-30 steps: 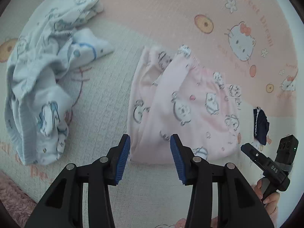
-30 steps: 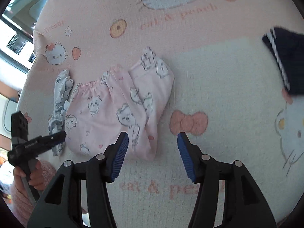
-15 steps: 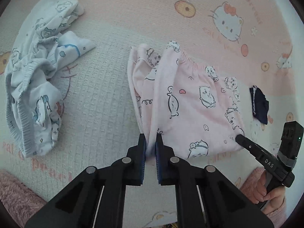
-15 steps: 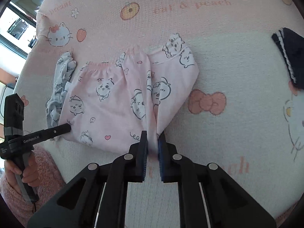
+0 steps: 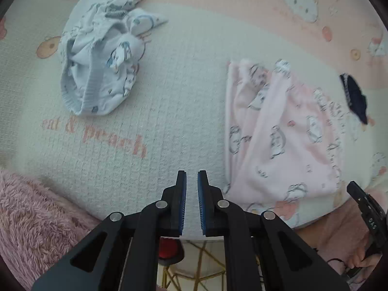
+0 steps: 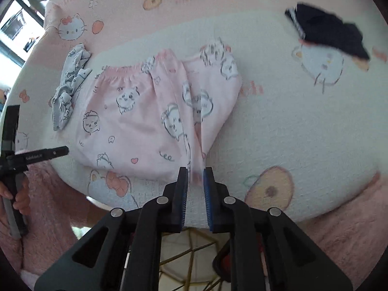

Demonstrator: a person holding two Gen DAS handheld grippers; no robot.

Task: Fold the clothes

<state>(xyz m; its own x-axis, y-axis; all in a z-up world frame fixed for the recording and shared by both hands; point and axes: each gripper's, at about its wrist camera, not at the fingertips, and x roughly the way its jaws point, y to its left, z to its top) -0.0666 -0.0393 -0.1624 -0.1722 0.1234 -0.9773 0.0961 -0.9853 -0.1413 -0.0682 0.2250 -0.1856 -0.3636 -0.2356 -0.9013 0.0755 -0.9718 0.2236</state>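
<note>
Pink pants (image 6: 135, 121) with cartoon animal prints lie folded lengthwise on the Hello Kitty cover, waistband at the far side. My right gripper (image 6: 195, 173) is shut on their near hem corner, with pink cloth pinched between the blue pads. In the left wrist view the pants (image 5: 286, 140) lie to the right. My left gripper (image 5: 192, 177) is shut with nothing between its fingers, over bare cover left of the pants' near edge. The left gripper's tip (image 6: 64, 149) also shows beside the pants' left edge, not touching.
A crumpled pale blue garment (image 5: 101, 48) lies at the far left, also visible as pale blue garment (image 6: 69, 89). A navy garment (image 6: 327, 31) sits far right. The table's near edge (image 5: 145, 215) is close; fuzzy pink sleeves (image 5: 31, 218) and a gold wire frame (image 6: 184, 262) are below it.
My left gripper has let go of the pants' hem and swung left, staying shut. The right gripper still holds its corner and has drawn back toward the near table edge.
</note>
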